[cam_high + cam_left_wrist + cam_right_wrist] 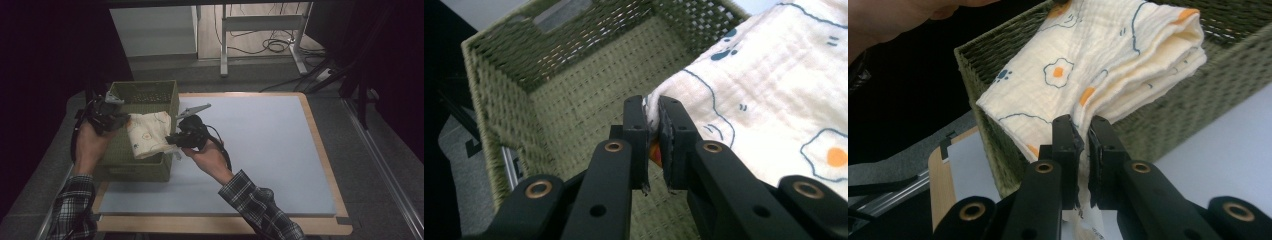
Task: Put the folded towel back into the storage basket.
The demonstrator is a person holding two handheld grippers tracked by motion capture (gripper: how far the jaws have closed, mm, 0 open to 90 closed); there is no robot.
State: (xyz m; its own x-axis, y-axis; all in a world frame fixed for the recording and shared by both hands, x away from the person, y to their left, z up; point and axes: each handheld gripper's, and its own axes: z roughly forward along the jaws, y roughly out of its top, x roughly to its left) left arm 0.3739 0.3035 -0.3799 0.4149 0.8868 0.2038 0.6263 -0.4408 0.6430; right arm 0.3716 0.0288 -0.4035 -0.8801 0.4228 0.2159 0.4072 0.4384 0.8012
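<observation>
A folded cream cloth (147, 134) printed with egg and paw shapes hangs over the green woven basket (150, 92) at the table's left. My left gripper (120, 119) is shut on the cloth's left corner (674, 95), over the basket's inside (589, 100). At the basket's right wall, my right gripper (174, 140) is shut on the cloth's lower edge (1083, 100), and a strip of it hangs down between the jaws. The cloth is stretched between the two grippers.
The basket stands on the left end of a pale blue mat (260, 150) on a wooden board (327, 160). Beyond the table are a white desk frame (260, 25) and floor cables (272, 45). Dark surroundings lie left and right.
</observation>
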